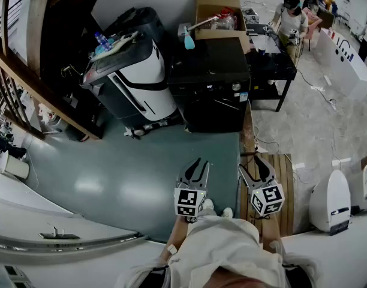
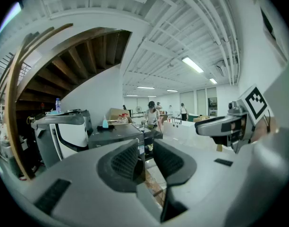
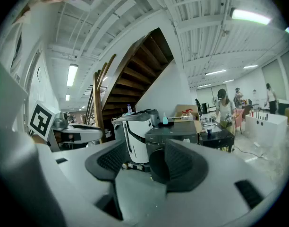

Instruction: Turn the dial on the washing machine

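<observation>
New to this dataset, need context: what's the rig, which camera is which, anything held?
There is no robot: a person holds a two-jaw gripper in each hand. The head view looks steeply down from the person's head and shows the left gripper and right gripper over a grey floor. The other two views come from cameras riding on each gripper, looking along its jaws. Both grippers' jaws stand apart with nothing between them. Ahead stands the black washer, out of contact with both grippers, with a white machine beside it and a box behind.
</observation>
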